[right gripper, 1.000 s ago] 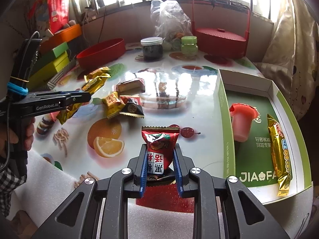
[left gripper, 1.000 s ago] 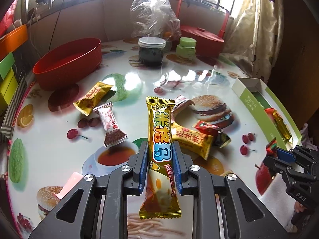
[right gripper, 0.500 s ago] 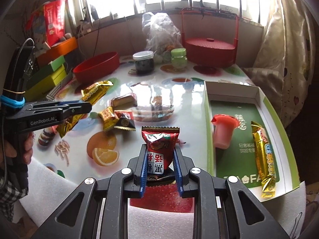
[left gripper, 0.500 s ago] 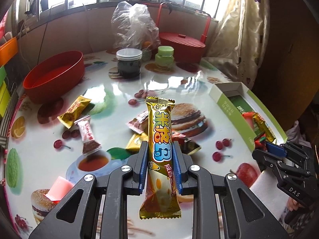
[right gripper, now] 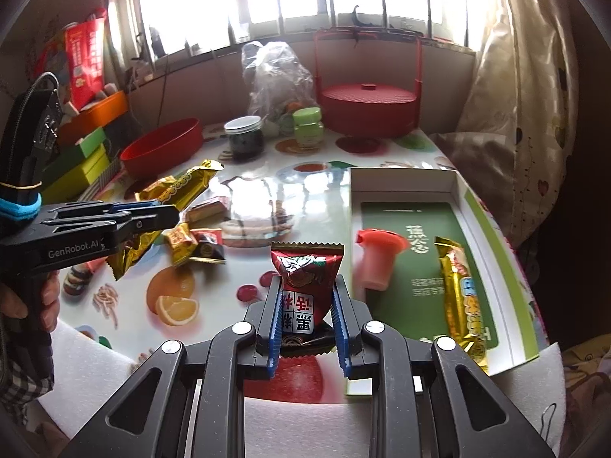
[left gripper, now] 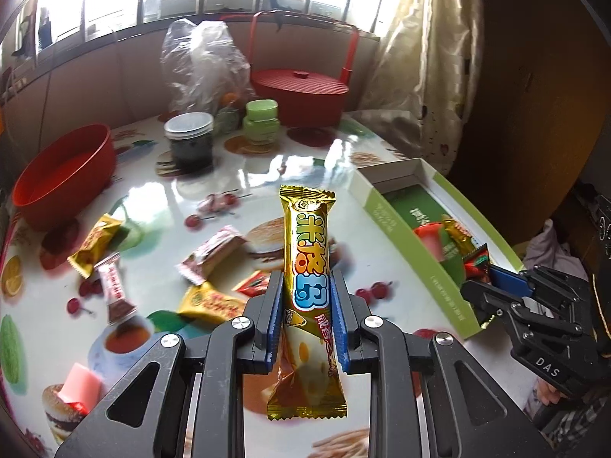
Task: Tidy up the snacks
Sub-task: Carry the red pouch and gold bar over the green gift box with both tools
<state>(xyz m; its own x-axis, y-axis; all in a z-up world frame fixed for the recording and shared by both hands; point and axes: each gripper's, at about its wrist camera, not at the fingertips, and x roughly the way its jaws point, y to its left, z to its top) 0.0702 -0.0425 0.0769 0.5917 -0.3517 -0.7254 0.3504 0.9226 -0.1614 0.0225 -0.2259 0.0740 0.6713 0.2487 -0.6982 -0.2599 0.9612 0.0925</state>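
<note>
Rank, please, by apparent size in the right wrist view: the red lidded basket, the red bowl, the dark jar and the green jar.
1. red lidded basket
2. red bowl
3. dark jar
4. green jar, only slightly smaller than the jar beside it

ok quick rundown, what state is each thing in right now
left gripper: shut on gold snack bar
right gripper: shut on red candy packet
green box: open, jelly cup and gold bar inside
red bowl: looks empty
dark jar: lid on
red basket: lidded
</note>
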